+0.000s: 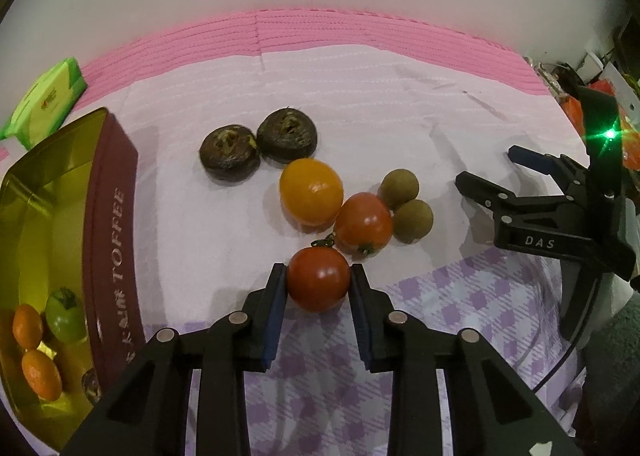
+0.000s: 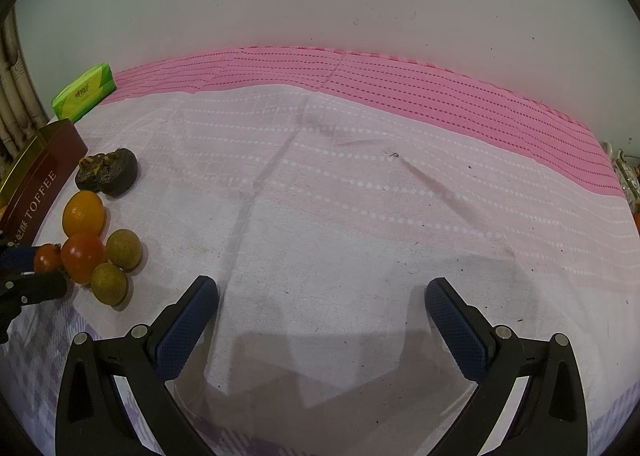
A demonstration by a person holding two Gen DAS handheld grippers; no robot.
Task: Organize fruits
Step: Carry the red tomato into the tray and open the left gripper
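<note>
Left wrist view: left claw [image 1: 319, 282] grips a red tomato [image 1: 319, 279] at lower centre, stem end [image 1: 324, 242] pointing up-frame, beside the fruit cluster. Right claw [image 2: 322, 296] gapes wide, empty.

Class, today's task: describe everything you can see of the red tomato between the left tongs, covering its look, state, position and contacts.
The red tomato is small, round, glossy and smooth-skinned, deep red with a highlight on its front. A dark green stem curls from its top. It sits at the near end of the fruit cluster on the pale cloth, just in front of an orange-red tomato; whether the two touch cannot be told. The left tongs are shut on it, one blue pad pressing each side. It looks whole and unbruised.
</note>
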